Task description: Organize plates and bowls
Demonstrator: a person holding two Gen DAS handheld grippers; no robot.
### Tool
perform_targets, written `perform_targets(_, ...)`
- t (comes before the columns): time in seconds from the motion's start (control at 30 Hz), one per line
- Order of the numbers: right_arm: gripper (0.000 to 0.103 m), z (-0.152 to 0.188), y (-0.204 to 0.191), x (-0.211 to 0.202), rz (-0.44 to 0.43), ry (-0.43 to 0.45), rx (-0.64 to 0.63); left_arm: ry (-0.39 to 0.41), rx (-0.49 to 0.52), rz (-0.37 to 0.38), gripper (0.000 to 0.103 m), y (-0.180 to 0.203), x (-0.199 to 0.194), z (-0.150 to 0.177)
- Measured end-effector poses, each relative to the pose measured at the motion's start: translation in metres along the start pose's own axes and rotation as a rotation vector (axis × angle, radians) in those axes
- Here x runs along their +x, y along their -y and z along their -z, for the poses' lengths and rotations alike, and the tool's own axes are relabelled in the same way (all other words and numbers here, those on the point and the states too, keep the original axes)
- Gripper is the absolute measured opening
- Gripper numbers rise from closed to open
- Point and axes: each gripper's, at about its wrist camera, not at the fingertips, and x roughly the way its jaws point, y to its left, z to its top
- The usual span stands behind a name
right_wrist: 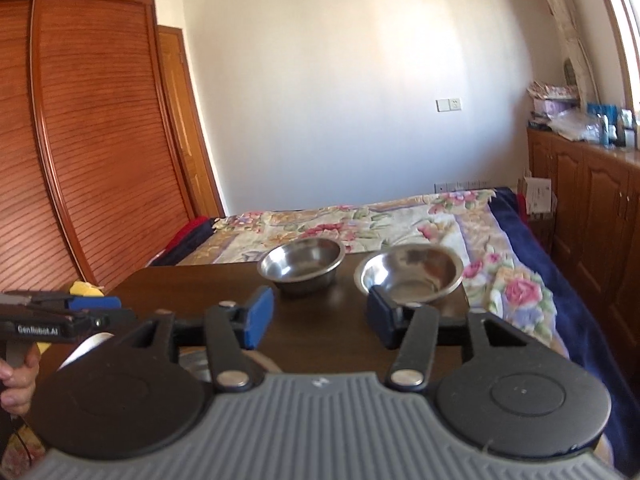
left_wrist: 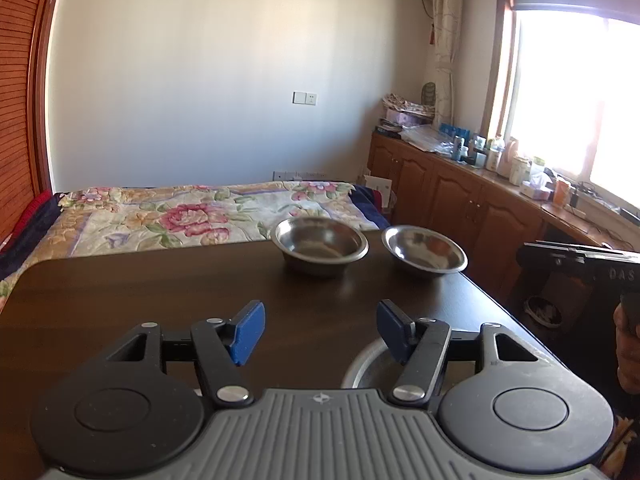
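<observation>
nearest, the left gripper [left_wrist: 320,330] and the right gripper [right_wrist: 320,320] are both hanging over the dark table [left_wrist: 120,300] with their blue pads apart and nothing between them, while a pale plate [left_wrist: 368,364] is lying just under them at the near edge. further out, the deeper steel bowl [left_wrist: 319,242] and the shallower steel bowl [left_wrist: 424,248] are sitting apart, side by side, near the far edge. judging from this, nesting them is probably next: one gripper should be pinching a rim squarely, lifting it level, then lowering it centred.
</observation>
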Motion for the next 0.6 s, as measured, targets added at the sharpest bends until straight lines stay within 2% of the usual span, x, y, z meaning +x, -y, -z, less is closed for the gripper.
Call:
perform_targets(0.23,0.071,-0.013,0.0,0.026,-0.018,-0.02,-0.043,-0.006,0.01,-0.028,0.088,-0.009,0.022,-0.022)
perform_targets(0.33,0.079,-0.017,0.002,0.035,-0.029,-0.035,-0.052,-0.006,0.022,-0.039,0.095,-0.013,0.033,-0.028)
perform_targets(0.6,0.08,-0.03,0.002,0.062,-0.058,-0.072,-0.081,-0.022,0.055,-0.037,0.1,-0.021,0.062,-0.045)
